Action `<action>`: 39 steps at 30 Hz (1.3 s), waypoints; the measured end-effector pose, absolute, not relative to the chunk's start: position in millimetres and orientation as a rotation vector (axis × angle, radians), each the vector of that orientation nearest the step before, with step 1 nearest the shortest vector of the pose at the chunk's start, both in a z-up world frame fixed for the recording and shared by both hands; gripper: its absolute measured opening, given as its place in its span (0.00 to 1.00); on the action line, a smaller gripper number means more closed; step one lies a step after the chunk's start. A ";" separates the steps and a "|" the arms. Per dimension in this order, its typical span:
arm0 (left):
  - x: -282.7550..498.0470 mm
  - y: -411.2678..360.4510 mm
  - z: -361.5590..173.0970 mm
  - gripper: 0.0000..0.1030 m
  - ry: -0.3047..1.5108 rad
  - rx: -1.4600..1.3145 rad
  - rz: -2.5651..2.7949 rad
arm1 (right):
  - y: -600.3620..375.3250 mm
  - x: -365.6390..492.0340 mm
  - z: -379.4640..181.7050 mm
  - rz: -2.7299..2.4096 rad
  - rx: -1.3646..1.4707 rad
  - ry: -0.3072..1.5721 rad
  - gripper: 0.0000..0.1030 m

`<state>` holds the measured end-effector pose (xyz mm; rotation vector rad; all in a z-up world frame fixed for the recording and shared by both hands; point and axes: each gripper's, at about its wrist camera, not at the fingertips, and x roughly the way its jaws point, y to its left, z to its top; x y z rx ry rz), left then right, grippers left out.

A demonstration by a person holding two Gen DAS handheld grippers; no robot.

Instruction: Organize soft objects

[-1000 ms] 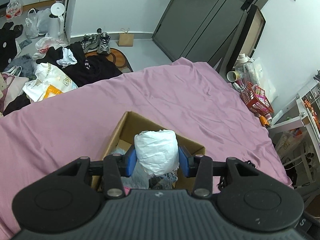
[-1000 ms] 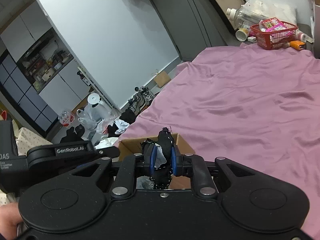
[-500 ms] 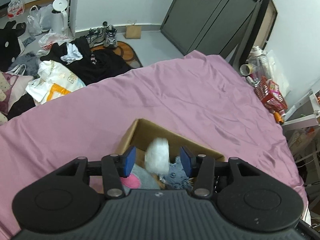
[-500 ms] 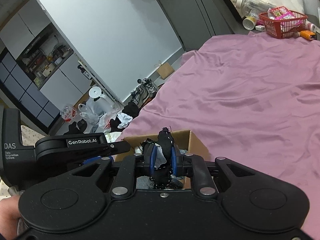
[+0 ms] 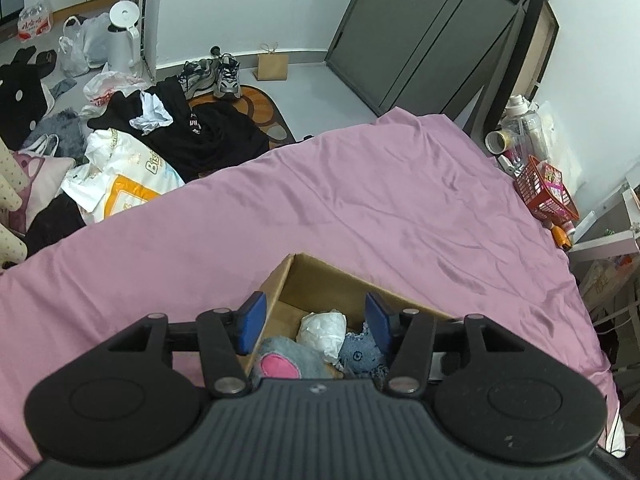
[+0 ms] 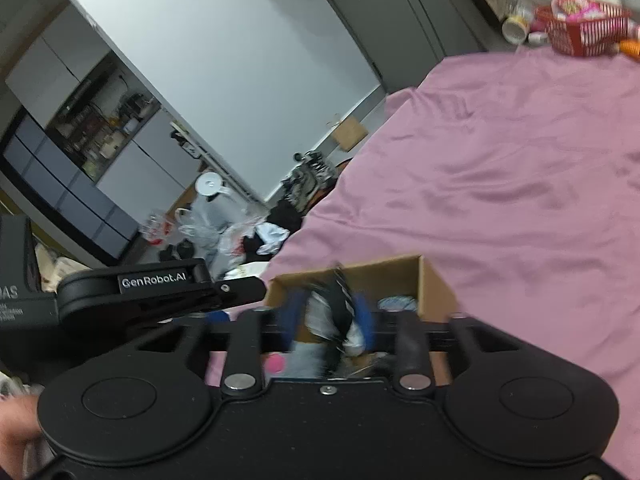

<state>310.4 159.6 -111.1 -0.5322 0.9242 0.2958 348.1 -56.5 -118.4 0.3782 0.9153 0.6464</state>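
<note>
My right tongs (image 6: 330,316) hover over an open cardboard box (image 6: 434,284) on a bed spread with a pink sheet (image 6: 500,184), their blue pads either side of a blurred black-and-white cloth bundle (image 6: 340,312); whether the pads press it is unclear. Below the tongs, a grey plush with a pink patch (image 6: 280,362) lies in the box. To their left reaches my left tongs' black arm (image 6: 160,284). Far ahead to the right, a red basket (image 6: 580,34) sits beyond the bed.
</note>
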 end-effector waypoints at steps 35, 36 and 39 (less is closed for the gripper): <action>229.9 72.6 -45.4 0.80 0.883 -0.318 0.279 | -153.5 282.8 -52.4 0.423 0.302 0.859 1.00; 228.5 68.5 -43.7 0.80 0.888 -0.314 0.278 | -158.1 279.9 -49.6 0.423 0.304 0.858 1.00; 221.8 57.0 -38.7 0.81 0.902 -0.306 0.272 | -167.6 272.0 -42.3 0.421 0.296 0.863 1.00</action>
